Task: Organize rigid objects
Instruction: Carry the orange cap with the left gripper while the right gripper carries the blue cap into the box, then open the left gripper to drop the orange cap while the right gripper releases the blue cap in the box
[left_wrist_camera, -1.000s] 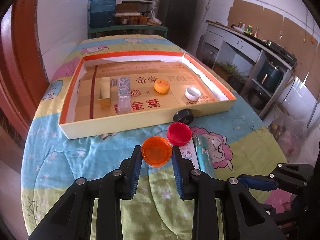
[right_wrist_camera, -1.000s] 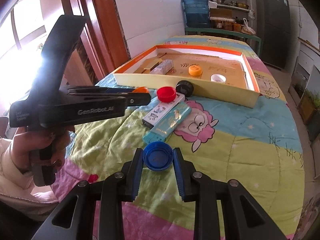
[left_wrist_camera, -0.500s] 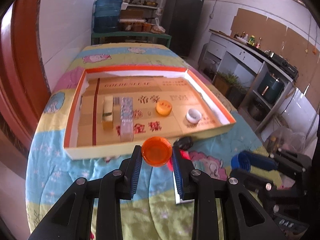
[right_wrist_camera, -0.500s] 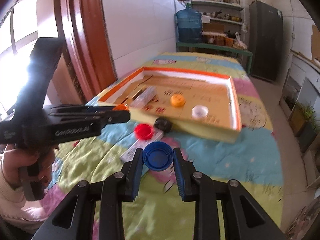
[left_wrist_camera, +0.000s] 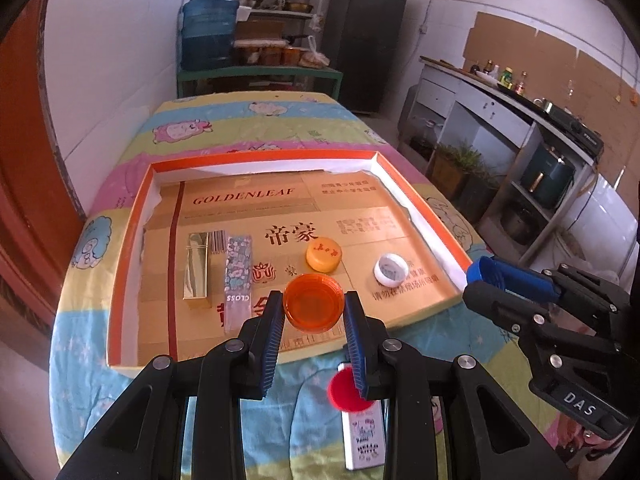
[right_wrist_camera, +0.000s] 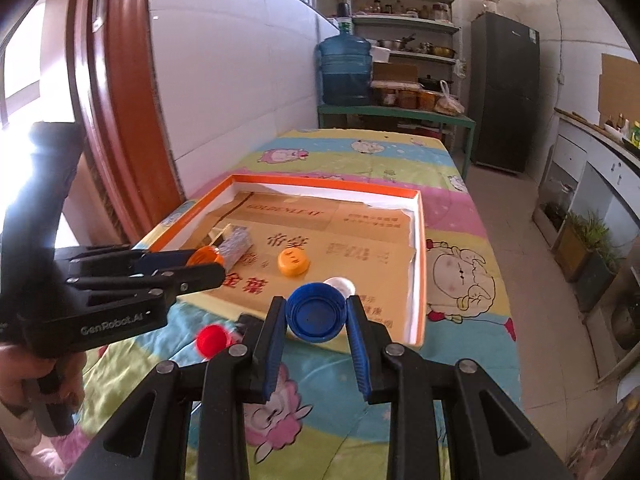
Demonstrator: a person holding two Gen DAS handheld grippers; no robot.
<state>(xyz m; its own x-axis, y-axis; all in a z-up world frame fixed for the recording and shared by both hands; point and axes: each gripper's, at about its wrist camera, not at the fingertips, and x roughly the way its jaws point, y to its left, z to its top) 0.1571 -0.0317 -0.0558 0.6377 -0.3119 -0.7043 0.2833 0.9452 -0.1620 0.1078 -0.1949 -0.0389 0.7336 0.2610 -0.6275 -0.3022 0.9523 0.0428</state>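
STEP: carry 2 caps to tray | left gripper [left_wrist_camera: 313, 312] clamps orange cap [left_wrist_camera: 313, 306], over tray [left_wrist_camera: 127, 240] near edge | right gripper [right_wrist_camera: 316, 318] clamps blue cap [right_wrist_camera: 316, 312], ahead of its near wall | NEXT: you likely lower both beside yellow cap [left_wrist_camera: 324, 255], then release.

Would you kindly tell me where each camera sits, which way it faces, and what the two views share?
Left wrist: on the left gripper, looking along its fingers at the orange cap over the tray; the right gripper enters at right.
Right wrist: on the right gripper, facing the tray's near right corner with the blue cap; the left gripper and the person's hand show at left.
Shared: tray, yellow cap, white cap, red cap.
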